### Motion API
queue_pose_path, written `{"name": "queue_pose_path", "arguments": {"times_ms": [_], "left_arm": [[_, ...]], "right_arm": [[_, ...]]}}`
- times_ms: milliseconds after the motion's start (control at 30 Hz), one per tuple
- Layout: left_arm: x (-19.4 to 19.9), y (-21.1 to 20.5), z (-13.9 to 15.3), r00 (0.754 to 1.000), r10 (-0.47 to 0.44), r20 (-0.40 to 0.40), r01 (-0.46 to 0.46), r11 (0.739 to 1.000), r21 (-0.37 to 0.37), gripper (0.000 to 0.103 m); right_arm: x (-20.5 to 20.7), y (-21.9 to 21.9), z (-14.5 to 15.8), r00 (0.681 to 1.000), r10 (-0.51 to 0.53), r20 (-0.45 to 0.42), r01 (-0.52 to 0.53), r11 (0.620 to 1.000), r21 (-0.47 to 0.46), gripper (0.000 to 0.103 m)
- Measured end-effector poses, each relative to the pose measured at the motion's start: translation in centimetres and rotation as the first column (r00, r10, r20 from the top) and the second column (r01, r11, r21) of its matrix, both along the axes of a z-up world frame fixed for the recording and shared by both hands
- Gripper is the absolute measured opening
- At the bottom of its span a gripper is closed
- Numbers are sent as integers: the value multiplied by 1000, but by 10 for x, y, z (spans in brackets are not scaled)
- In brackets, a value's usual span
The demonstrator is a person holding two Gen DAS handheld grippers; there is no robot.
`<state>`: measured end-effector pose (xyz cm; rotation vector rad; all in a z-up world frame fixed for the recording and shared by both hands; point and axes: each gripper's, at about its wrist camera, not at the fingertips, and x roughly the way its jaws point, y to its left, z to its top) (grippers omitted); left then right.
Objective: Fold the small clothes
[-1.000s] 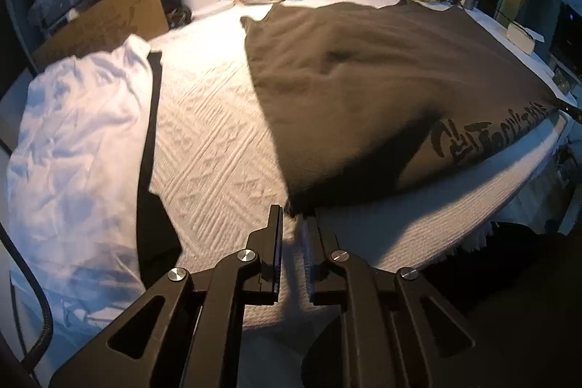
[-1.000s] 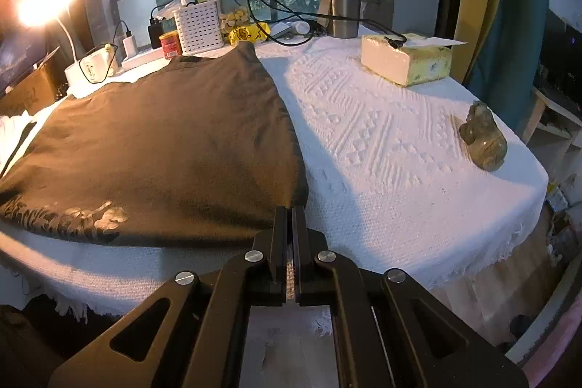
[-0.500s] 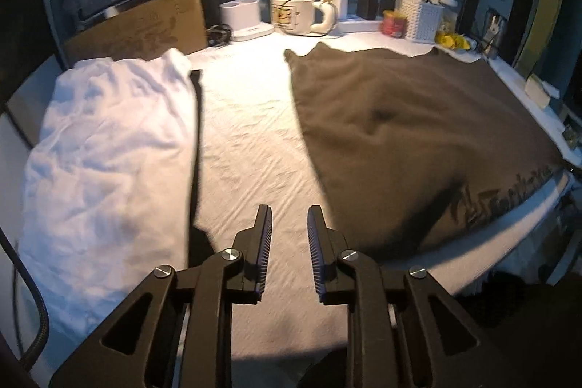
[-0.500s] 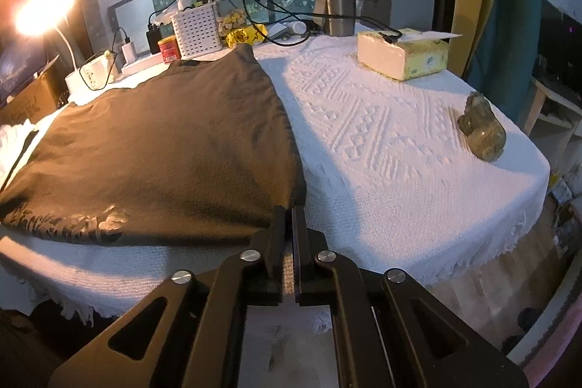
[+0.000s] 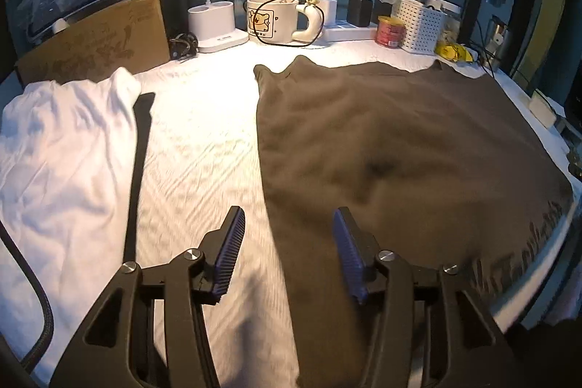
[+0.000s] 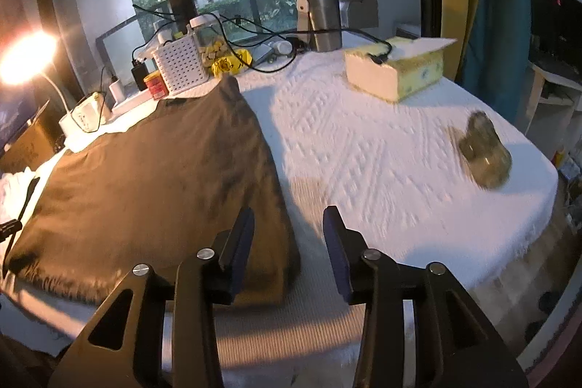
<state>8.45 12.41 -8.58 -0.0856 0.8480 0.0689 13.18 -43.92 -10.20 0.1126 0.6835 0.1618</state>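
Dark garment [image 5: 393, 148]: spread flat on the white textured cloth [image 5: 203, 140] over the counter, print along the near hem at the counter's front edge; also in the right wrist view [image 6: 145, 191], its near right corner by the front edge
Left tongs [image 5: 289, 250]: jaws apart after just opening, nothing between the pads; hover above the garment's left edge, one finger over white cloth, the other over dark fabric
Right tongs [image 6: 287, 246]: jaws apart after just opening, nothing gripped; hover above the garment's near right corner, left finger over dark fabric, right finger over white cloth
White garment [image 5: 62, 162]: crumpled at the left of the counter, well apart from the dark one, a black strip [image 5: 138, 170] along its right edge
Back of counter: cardboard box [image 5: 98, 42], white lamp base [image 5: 216, 24], cartoon mug [image 5: 276, 20], red tin [image 5: 390, 31], white perforated basket [image 5: 422, 26], cables and chargers
Right side of counter: yellow tissue box [image 6: 396, 71] near the back, a blurred greenish figurine [image 6: 485, 157] near the right edge, both clear of the dark garment
Lamp [image 6: 25, 57]: lit, at far left in the right wrist view
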Motion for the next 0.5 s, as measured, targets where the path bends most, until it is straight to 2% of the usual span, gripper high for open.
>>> {"name": "queue_pose_path", "arguments": {"times_ms": [300,500], "left_arm": [[50,15,-12,1000,-2,-6,2,1000,31,51],[70,29,-16,1000,-24,-11,24,999,28,51]], "right_arm": [[72,24,4,998,-16,-56,15,1000,-17,42],[112,52,-4,993,45,-113,-51,997,-55,42]]}}
